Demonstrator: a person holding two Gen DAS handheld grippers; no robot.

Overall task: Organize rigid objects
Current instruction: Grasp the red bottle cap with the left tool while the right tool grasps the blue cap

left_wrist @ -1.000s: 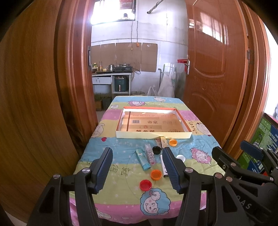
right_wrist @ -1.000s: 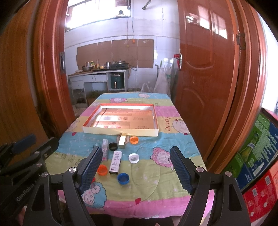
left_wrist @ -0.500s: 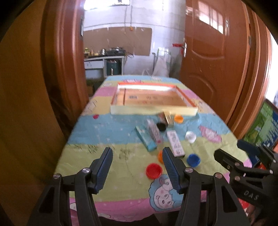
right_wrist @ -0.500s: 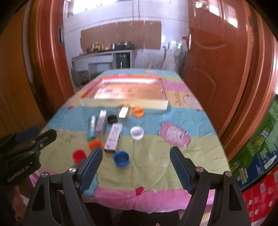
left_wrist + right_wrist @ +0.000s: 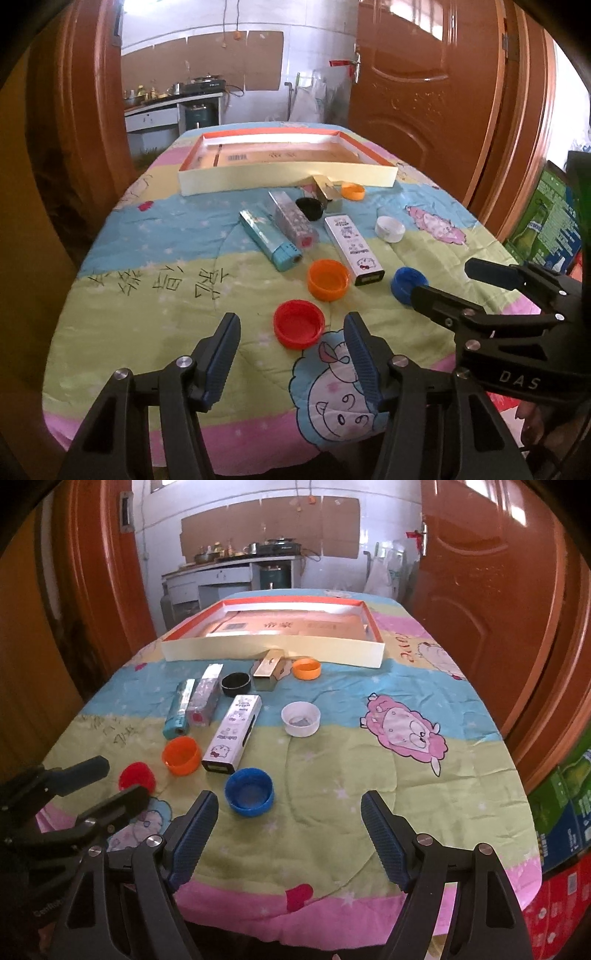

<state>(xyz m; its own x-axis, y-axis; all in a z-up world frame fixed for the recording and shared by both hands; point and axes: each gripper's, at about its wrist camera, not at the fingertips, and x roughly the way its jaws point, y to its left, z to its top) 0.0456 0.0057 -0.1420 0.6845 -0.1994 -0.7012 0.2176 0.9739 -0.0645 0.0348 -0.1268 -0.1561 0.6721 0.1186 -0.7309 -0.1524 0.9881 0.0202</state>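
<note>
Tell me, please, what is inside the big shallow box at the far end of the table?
Only flattened brown cardboard with printing and a barcode lines the shallow box. No caps or small boxes show inside. Its near wall hides the closest strip of the floor.

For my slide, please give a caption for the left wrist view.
Open left gripper above a red cap, near scattered caps, small boxes and a shallow tray.
</note>
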